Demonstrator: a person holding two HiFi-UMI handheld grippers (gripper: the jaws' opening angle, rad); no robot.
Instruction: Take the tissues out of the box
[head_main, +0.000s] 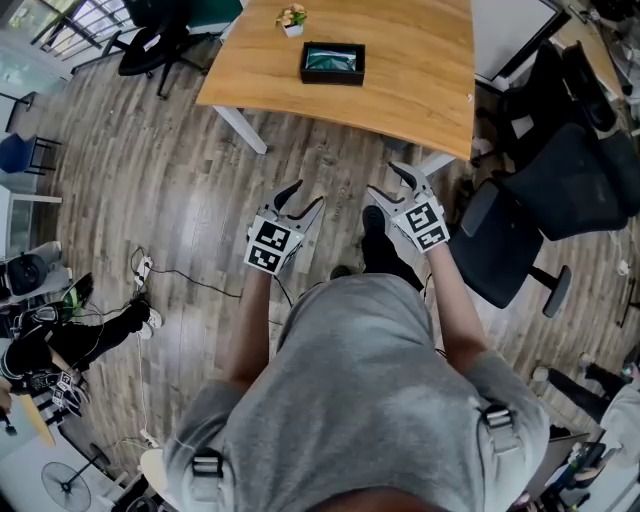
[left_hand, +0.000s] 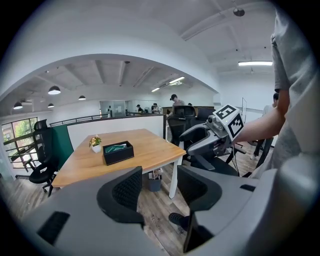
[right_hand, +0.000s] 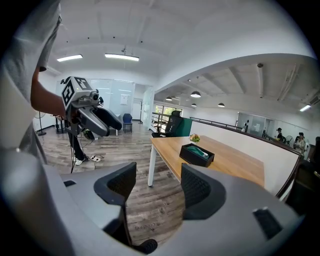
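A black tissue box with a green pack inside stands on the wooden table, well ahead of me. It also shows in the left gripper view as the box and in the right gripper view as the box. My left gripper and right gripper hover side by side over the floor, short of the table's near edge. Both stand open with nothing between the jaws. Through each gripper's own jaws, the left and the right, only floor shows.
A small potted plant sits beside the box. Black office chairs crowd the right side, and another chair stands at the table's far left. A power strip with cable lies on the floor at left. White table legs reach the floor.
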